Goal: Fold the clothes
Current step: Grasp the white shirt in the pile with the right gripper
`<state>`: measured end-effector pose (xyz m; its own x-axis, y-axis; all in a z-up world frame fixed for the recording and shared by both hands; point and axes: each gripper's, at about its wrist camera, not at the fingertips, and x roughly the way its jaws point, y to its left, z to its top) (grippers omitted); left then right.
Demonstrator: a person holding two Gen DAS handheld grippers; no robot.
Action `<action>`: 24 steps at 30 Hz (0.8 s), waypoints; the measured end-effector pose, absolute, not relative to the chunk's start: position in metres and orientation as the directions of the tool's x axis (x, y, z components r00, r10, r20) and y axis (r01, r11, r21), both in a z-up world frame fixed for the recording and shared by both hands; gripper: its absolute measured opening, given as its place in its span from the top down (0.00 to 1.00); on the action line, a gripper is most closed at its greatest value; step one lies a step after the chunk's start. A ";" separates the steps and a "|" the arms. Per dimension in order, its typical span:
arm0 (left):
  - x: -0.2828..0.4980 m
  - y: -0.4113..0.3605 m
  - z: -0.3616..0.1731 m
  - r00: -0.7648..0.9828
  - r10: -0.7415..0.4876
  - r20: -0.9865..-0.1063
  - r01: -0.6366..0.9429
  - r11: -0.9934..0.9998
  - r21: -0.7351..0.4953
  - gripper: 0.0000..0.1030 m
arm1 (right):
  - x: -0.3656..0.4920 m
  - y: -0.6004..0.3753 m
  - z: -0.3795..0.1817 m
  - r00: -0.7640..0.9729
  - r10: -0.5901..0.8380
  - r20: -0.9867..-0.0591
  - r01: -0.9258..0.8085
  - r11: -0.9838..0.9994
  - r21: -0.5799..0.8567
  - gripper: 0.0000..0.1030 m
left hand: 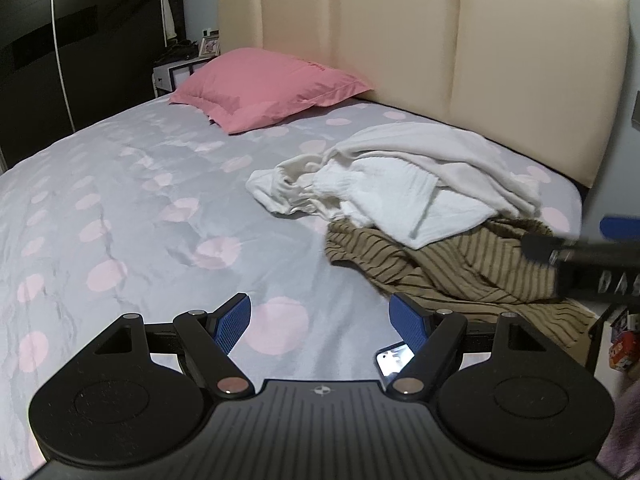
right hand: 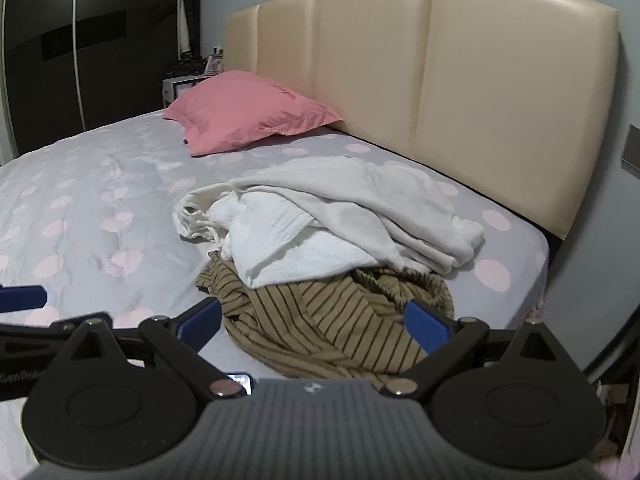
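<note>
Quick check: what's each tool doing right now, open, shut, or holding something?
Left tool: open, holding nothing, above the bedsheet.
Right tool: open, holding nothing, facing the striped garment.

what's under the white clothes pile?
The white clothes lie on a brown striped garment, whose near half shows. Its far part is covered; anything else beneath cannot be seen. Around them, the dotted bedsheet.

Both wrist cams sat low over the bed (left hand: 120, 200), looking forward toward the headboard (left hand: 400, 40). Left cam was farther left, with the clothes pile (left hand: 400, 200) off to its right; right cam faced the pile (right hand: 320, 240) nearly head-on and closer. Shared: pile, pillow (left hand: 272, 88), headboard, phone (right hand: 240, 382).
</note>
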<state>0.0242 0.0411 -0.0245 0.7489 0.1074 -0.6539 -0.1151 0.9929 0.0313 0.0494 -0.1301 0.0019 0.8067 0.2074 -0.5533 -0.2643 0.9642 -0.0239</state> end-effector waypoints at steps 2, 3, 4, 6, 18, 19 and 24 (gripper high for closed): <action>0.028 0.048 -0.028 0.741 0.114 -0.662 -0.129 0.991 0.026 0.26 | 0.061 -0.131 0.003 0.808 0.224 -0.545 -0.277 0.961 -0.016 0.04; 0.029 0.052 -0.029 0.738 0.112 -0.666 -0.131 0.991 0.022 0.26 | 0.069 -0.131 0.002 0.806 0.228 -0.545 -0.286 0.958 -0.023 0.04; 0.031 0.055 -0.031 0.734 0.110 -0.670 -0.133 0.991 0.017 0.26 | 0.079 -0.129 0.000 0.803 0.230 -0.549 -0.298 0.954 -0.036 0.04; 0.035 0.061 -0.034 0.731 0.113 -0.673 -0.137 0.990 0.018 0.26 | 0.098 -0.126 -0.003 0.797 0.234 -0.557 -0.320 0.945 -0.061 0.04; 0.055 0.103 -0.056 0.661 0.166 -0.732 -0.147 0.985 0.091 0.27 | 0.224 -0.111 -0.034 0.793 0.205 -0.574 -0.363 0.915 -0.175 0.29; 0.055 0.108 -0.058 0.655 0.171 -0.736 -0.147 0.984 0.097 0.27 | 0.234 -0.111 -0.036 0.796 0.196 -0.573 -0.357 0.916 -0.182 0.29; 0.054 0.132 -0.068 0.635 0.193 -0.748 -0.178 0.979 0.101 0.27 | 0.280 -0.108 -0.048 0.798 0.156 -0.583 -0.338 0.916 -0.217 0.35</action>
<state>0.0536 0.1322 -0.0683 0.6353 0.1926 -0.7478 -0.1784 0.9788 0.1005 0.2799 -0.1078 -0.0483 0.7977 0.1563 -0.5825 -0.3377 0.9160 -0.2166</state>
